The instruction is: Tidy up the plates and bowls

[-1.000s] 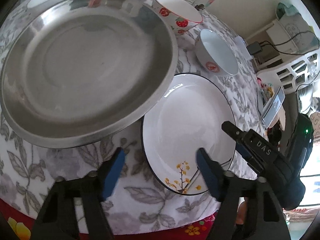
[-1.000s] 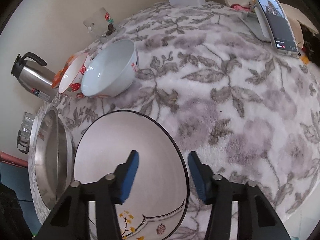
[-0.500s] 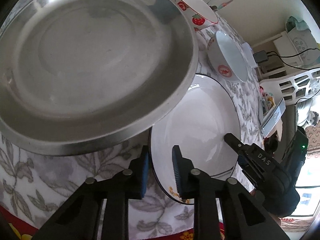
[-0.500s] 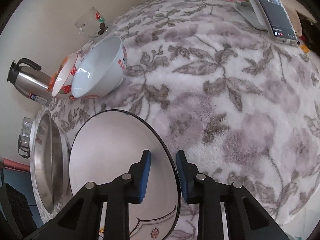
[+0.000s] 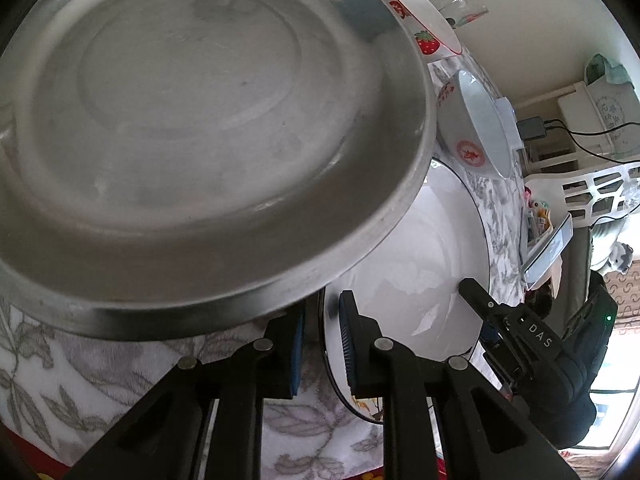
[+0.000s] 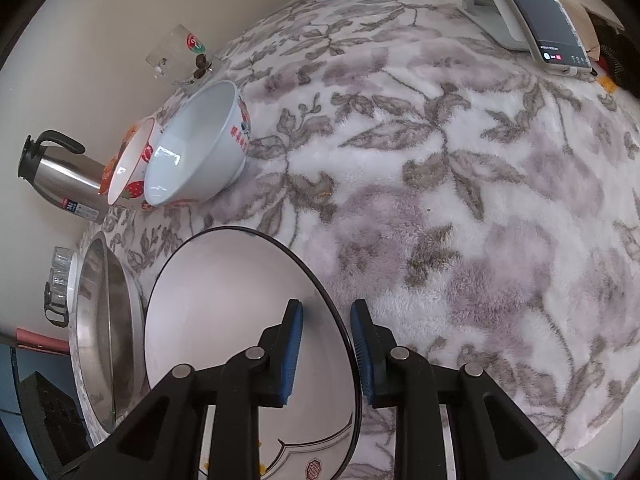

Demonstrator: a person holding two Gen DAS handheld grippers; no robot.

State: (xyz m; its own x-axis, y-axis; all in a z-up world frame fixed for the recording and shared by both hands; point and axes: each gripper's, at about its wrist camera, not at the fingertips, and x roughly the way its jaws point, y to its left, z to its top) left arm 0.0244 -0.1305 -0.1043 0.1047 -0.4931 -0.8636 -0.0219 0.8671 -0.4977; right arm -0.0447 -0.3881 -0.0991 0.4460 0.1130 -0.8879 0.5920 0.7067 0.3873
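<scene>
So both claws are clamped on the white plate: left gripper has just been closing on its near rim, right gripper just closed on the opposite edge. Steel pan sits just beyond the left claw.

A: What covers the table?
B: A fleecy white cloth printed with grey-mauve leaves and flowers, red at its near hem.

A: What lies behind the table?
B: A plain cream wall, with a steel thermos jug standing against it.

A: And beyond the table's far end?
B: A white lattice rack, black cables, and daylight from a window.
</scene>
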